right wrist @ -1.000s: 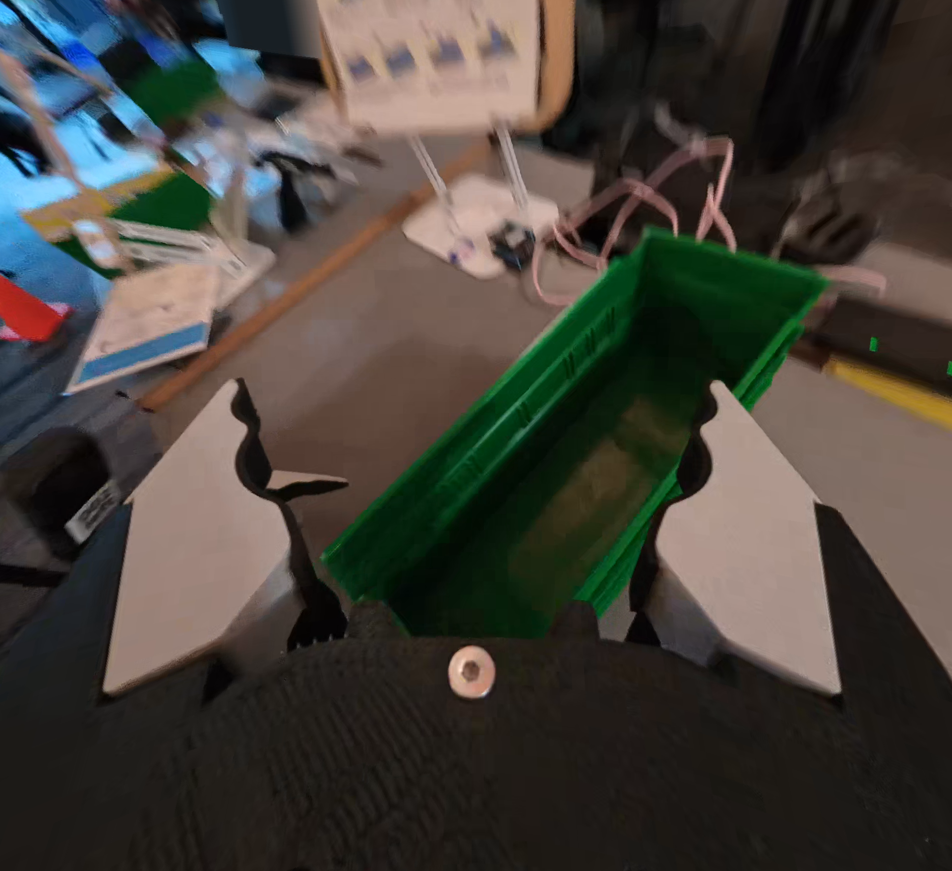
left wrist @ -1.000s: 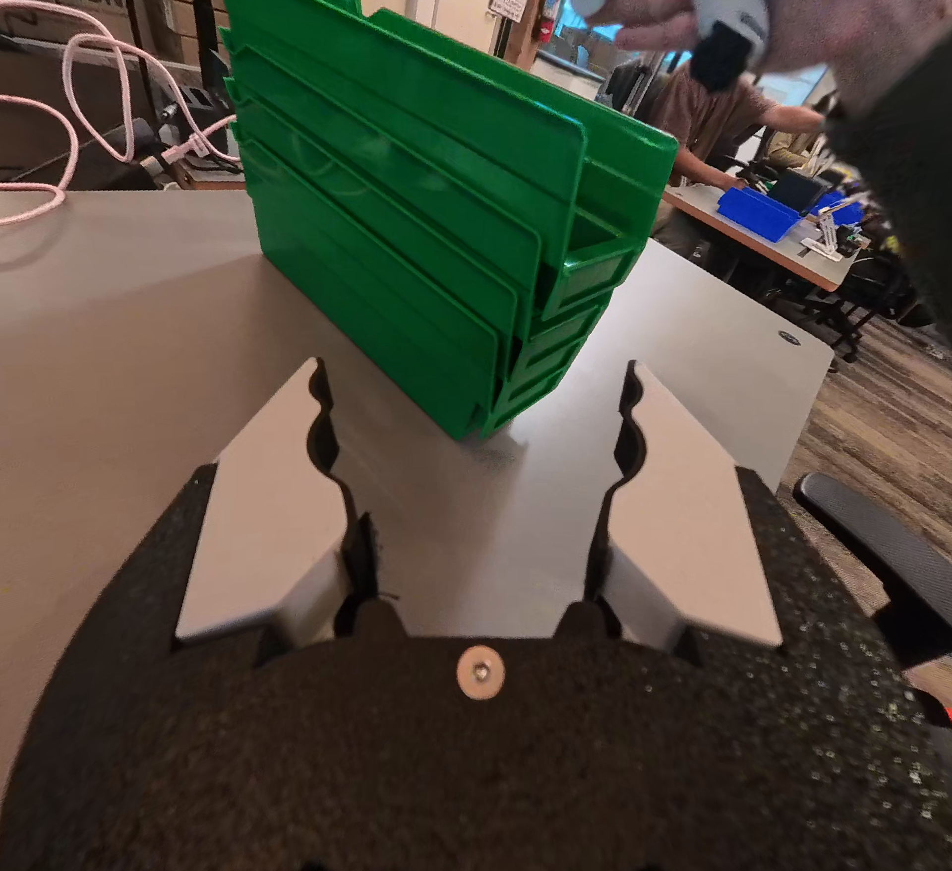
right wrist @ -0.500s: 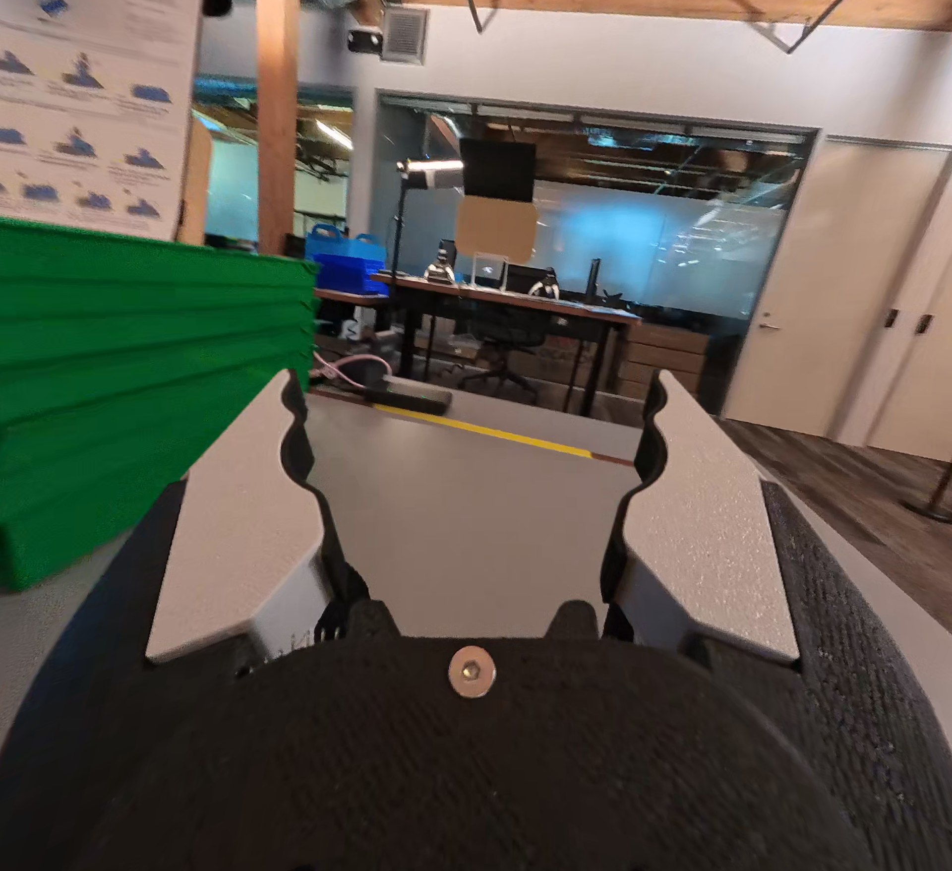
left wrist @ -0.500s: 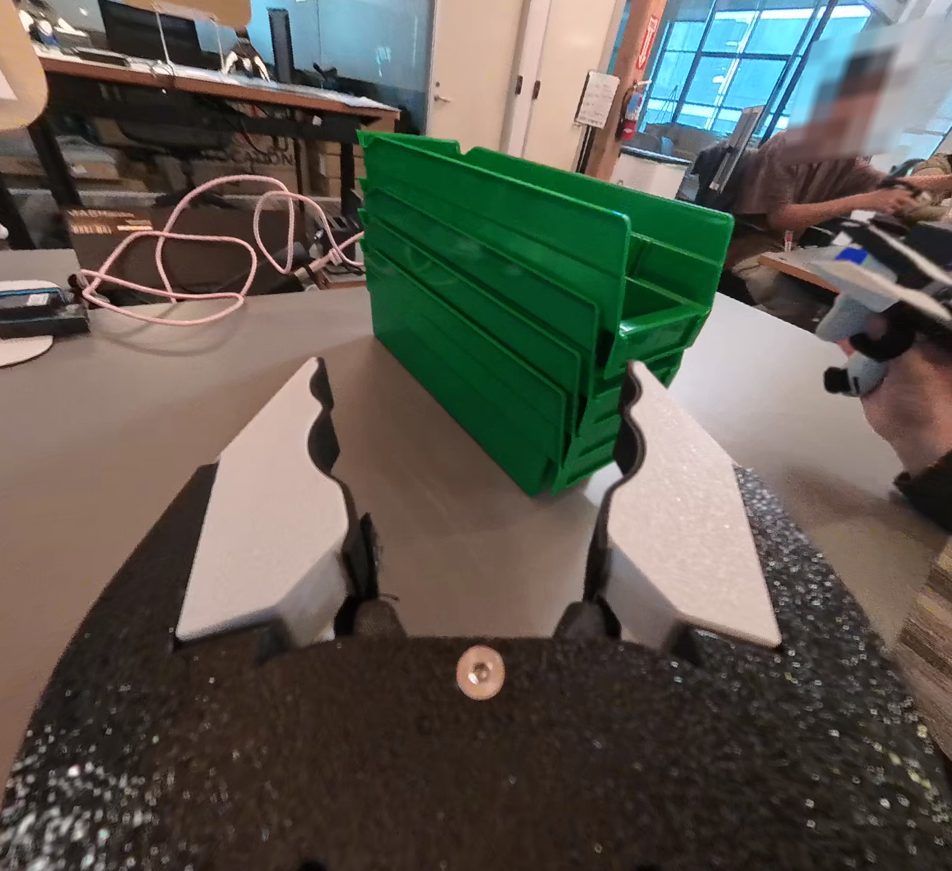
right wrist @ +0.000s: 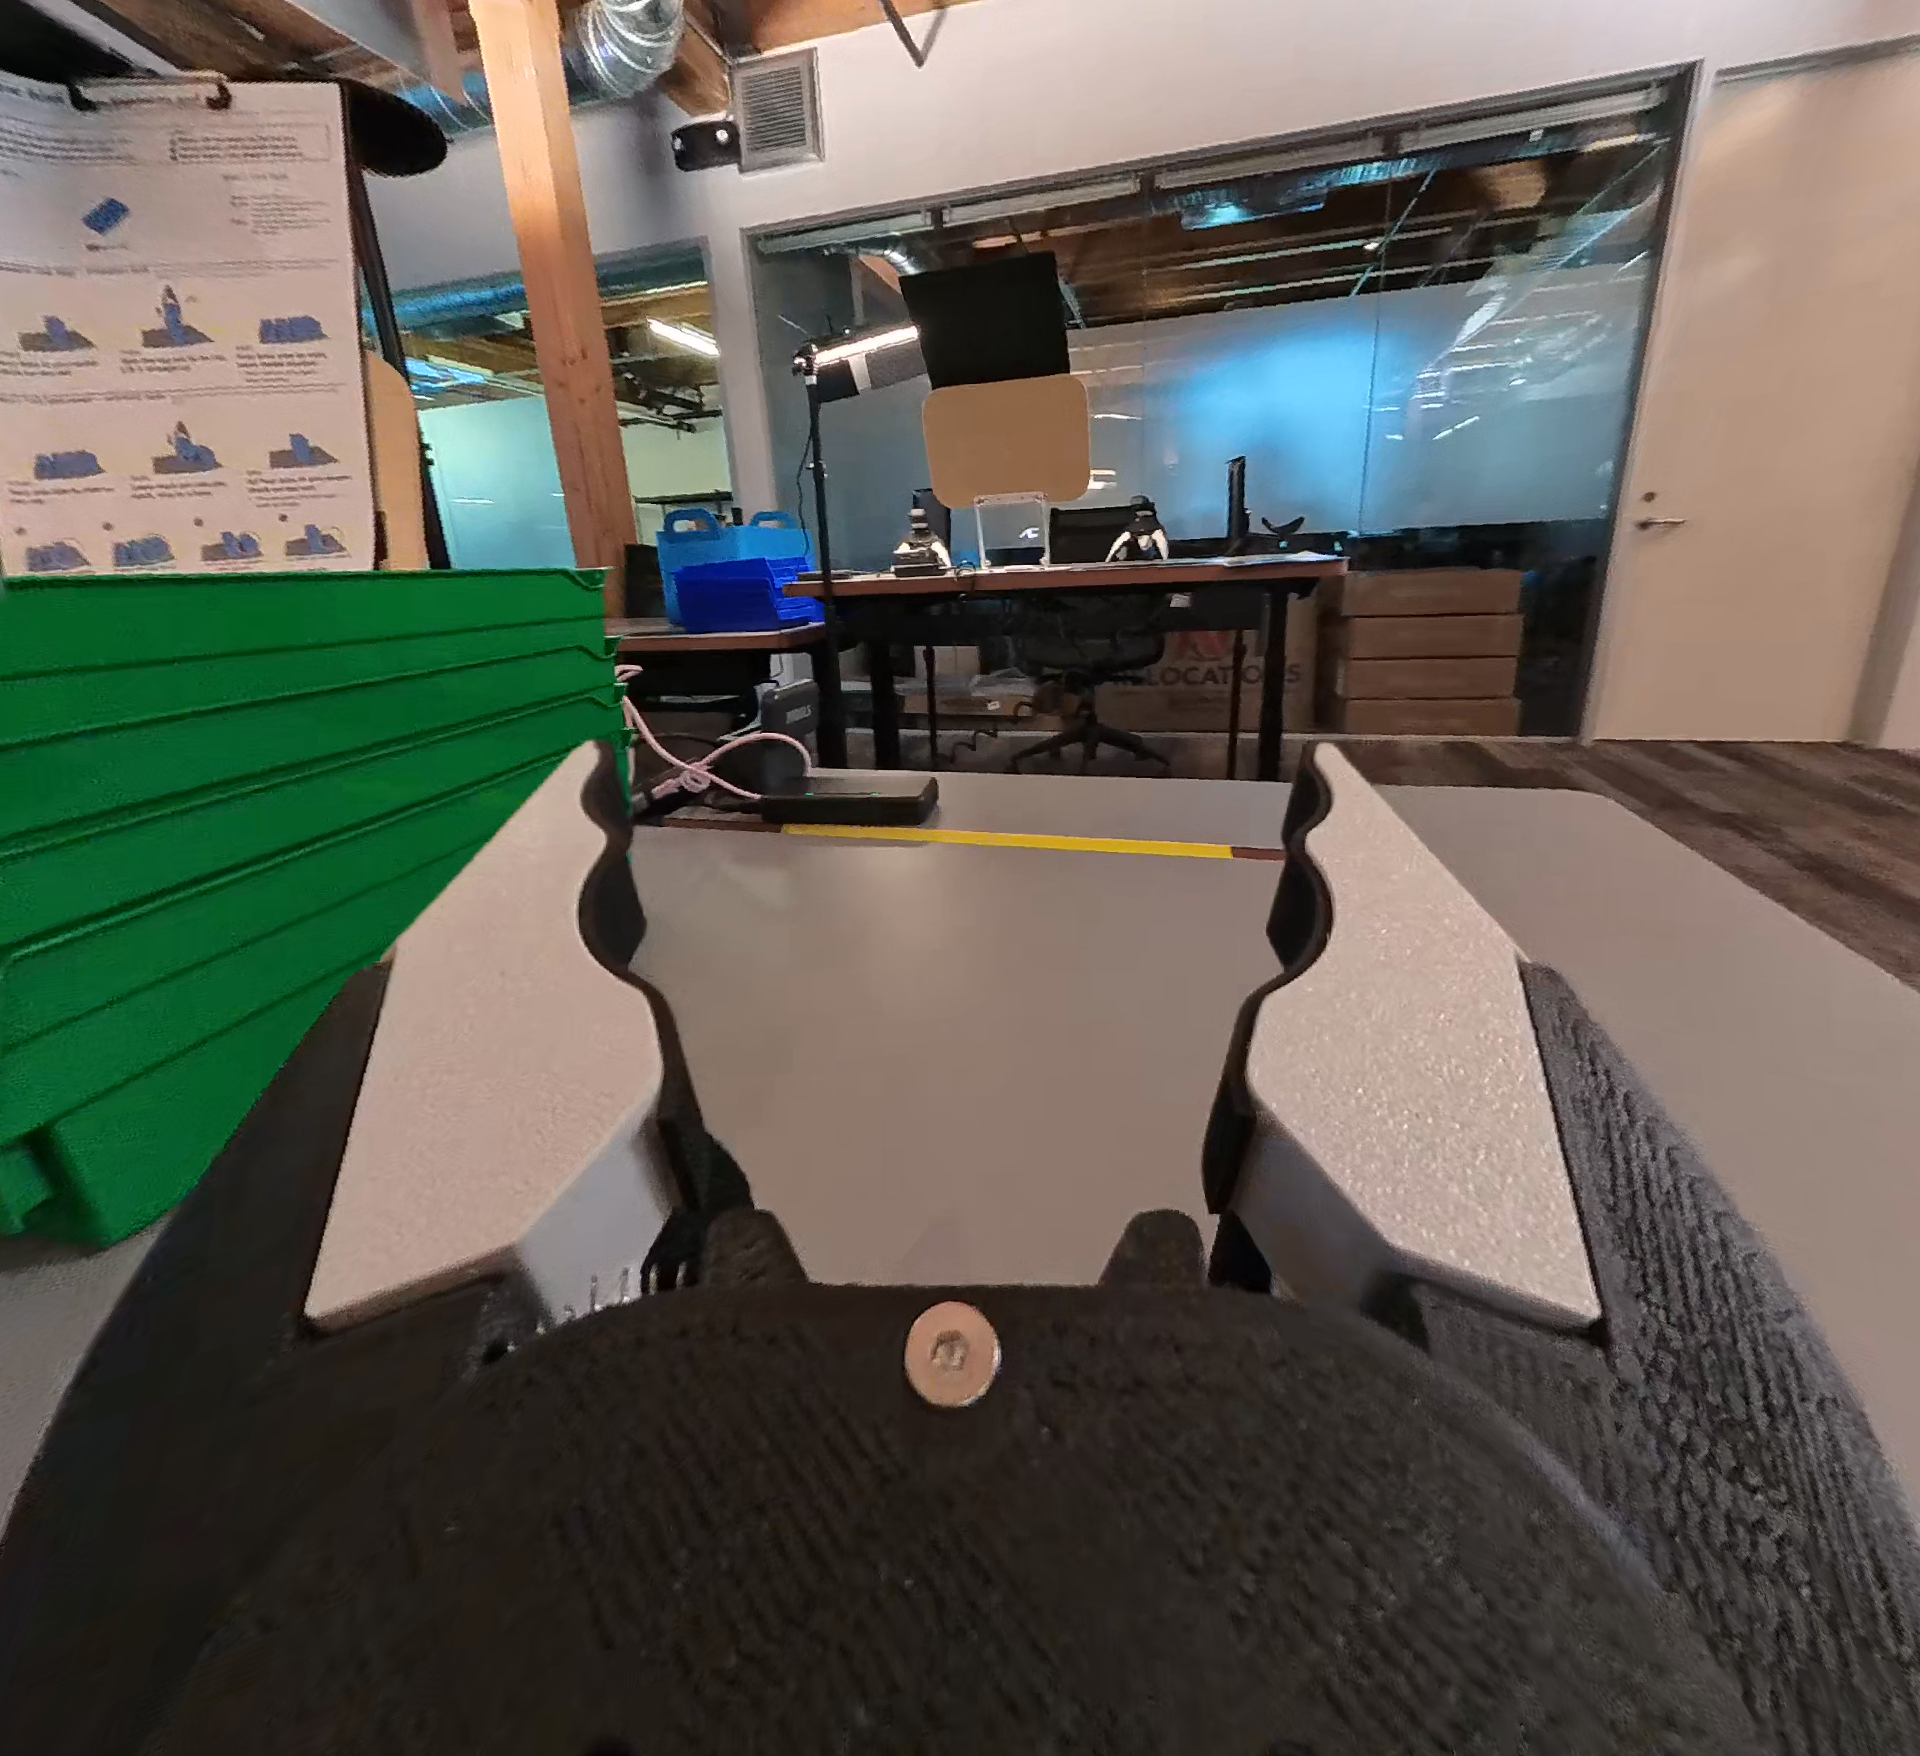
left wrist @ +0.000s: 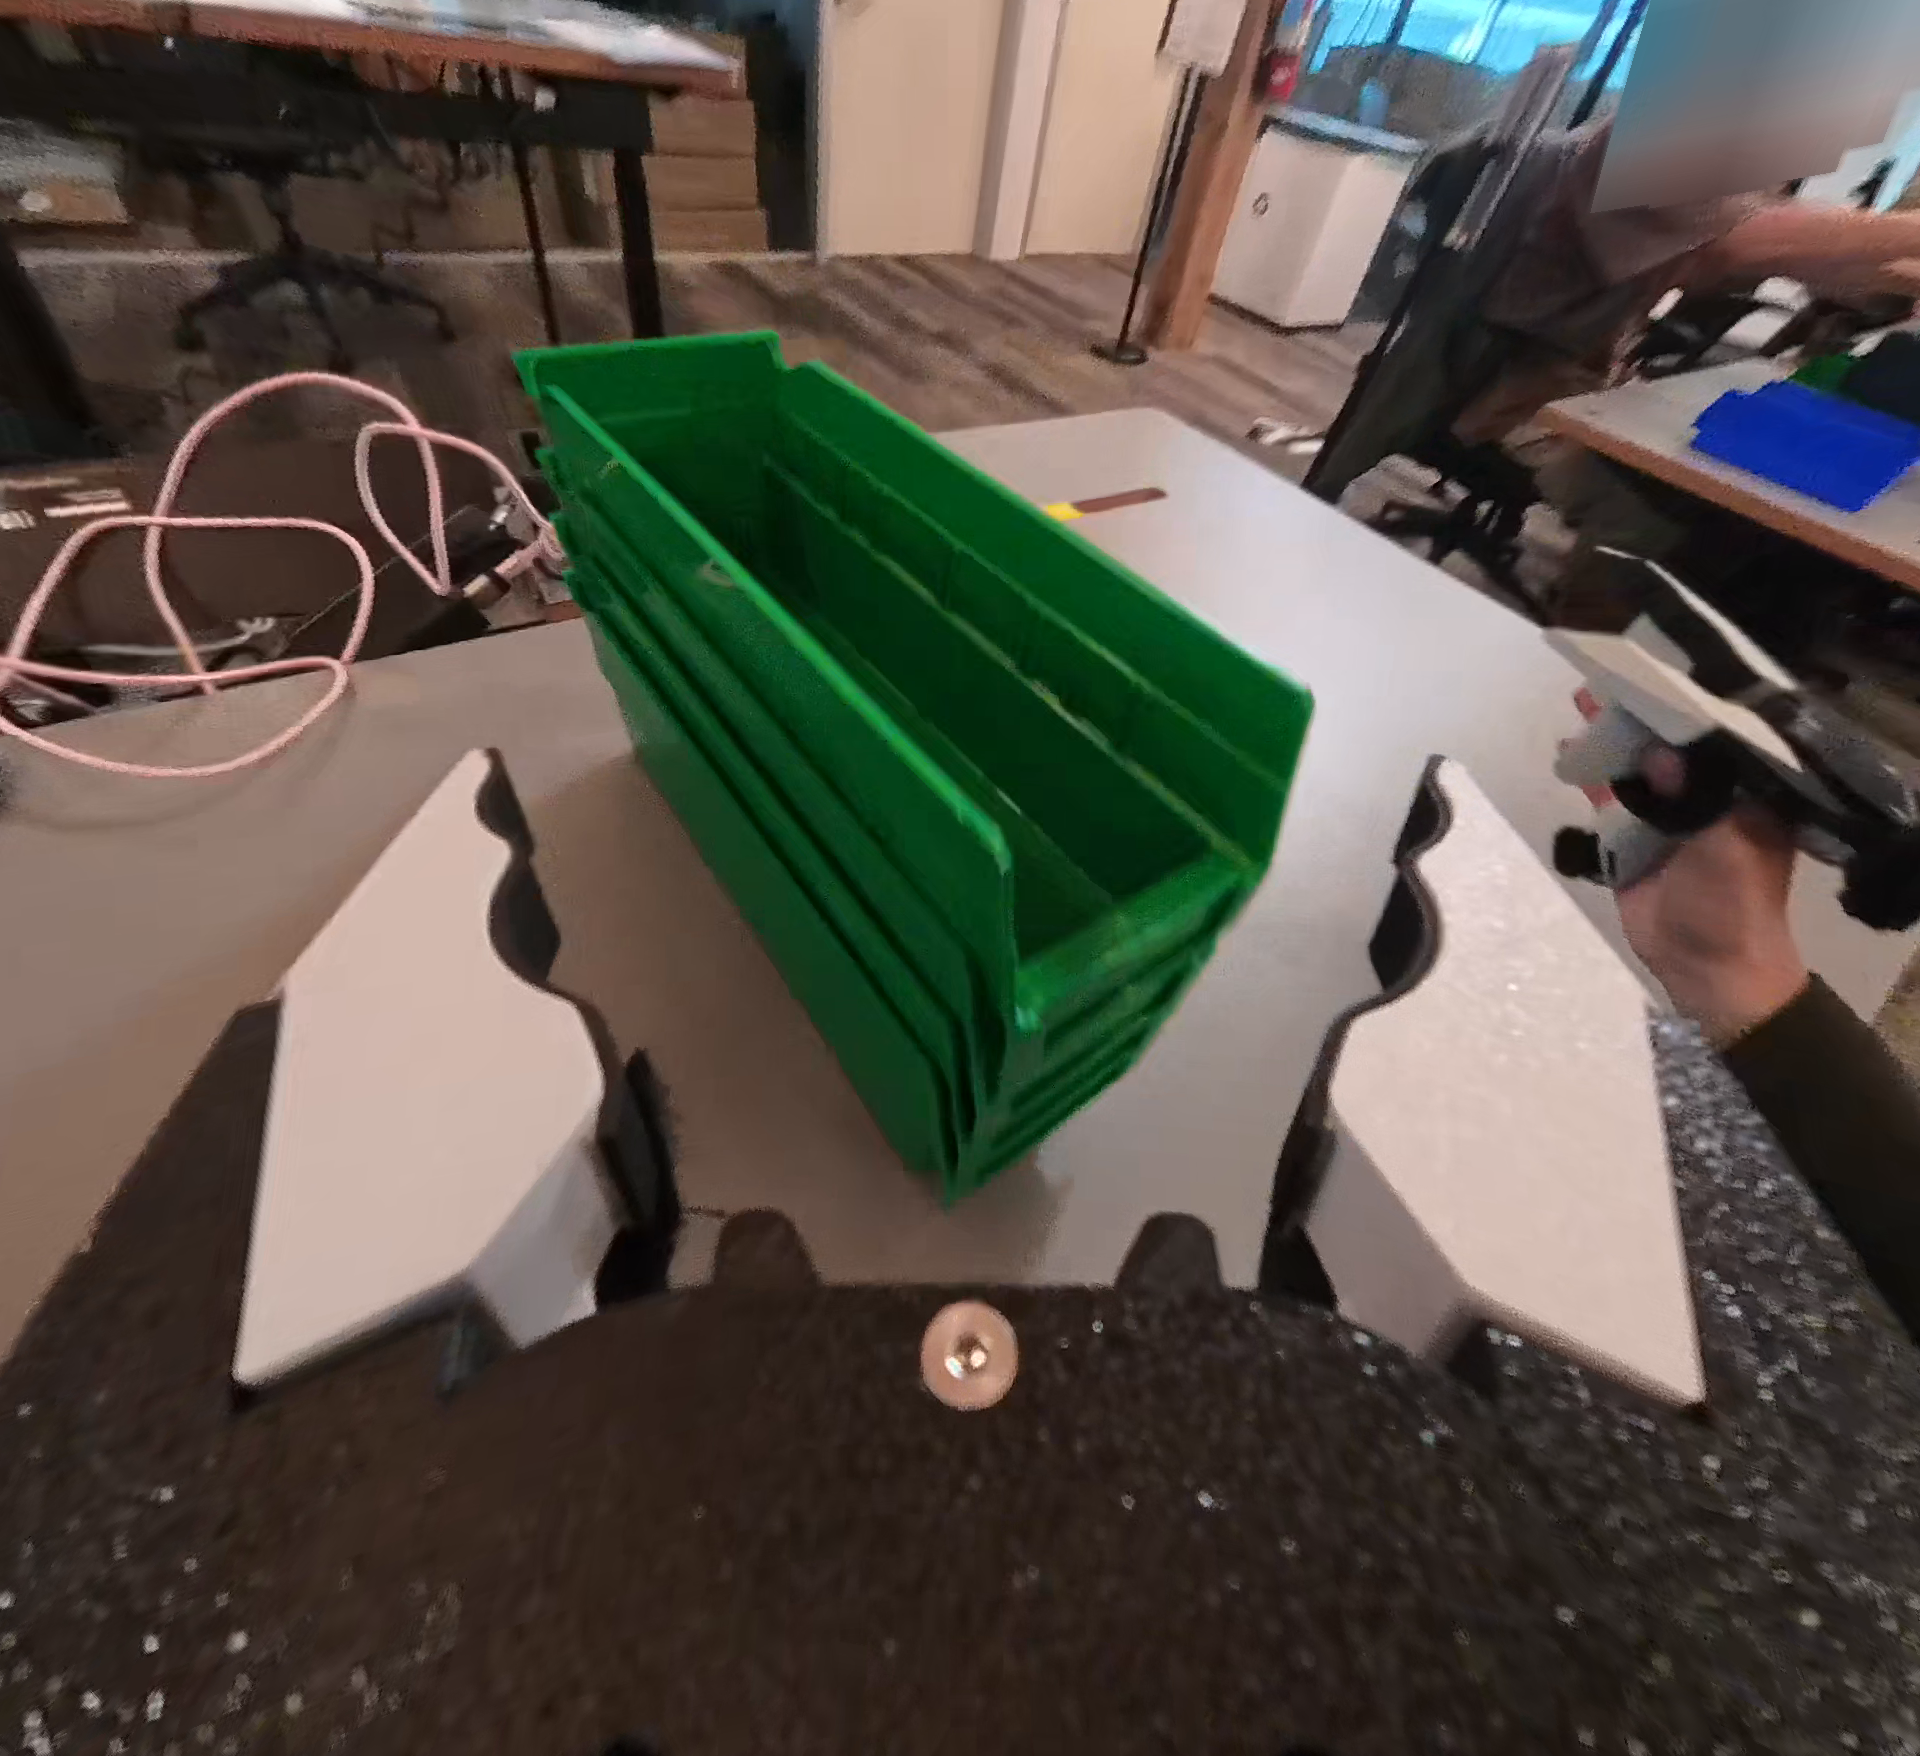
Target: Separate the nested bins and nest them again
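A stack of several nested green bins (left wrist: 914,771) stands on the grey table (left wrist: 1351,584). My left gripper (left wrist: 961,833) is open and empty, raised above the near end of the stack and looking down into the top bin. My right gripper (right wrist: 951,833) is open and empty, low over the table to the right of the stack, whose side (right wrist: 260,823) fills the left of the right wrist view. The right gripper also shows in the left wrist view (left wrist: 1704,740), held in a hand to the right of the bins.
A pink cable (left wrist: 208,626) loops at the table's far left edge. A black device (right wrist: 847,797) and a yellow tape strip (right wrist: 1008,839) lie at the far edge. An instruction sheet (right wrist: 177,335) stands behind the bins. A person sits at a desk to the right (left wrist: 1662,272).
My left gripper has risen and tilted down, so the inside of the top bin now shows. My right gripper has dropped from above the bin to beside the stack, low over the table.
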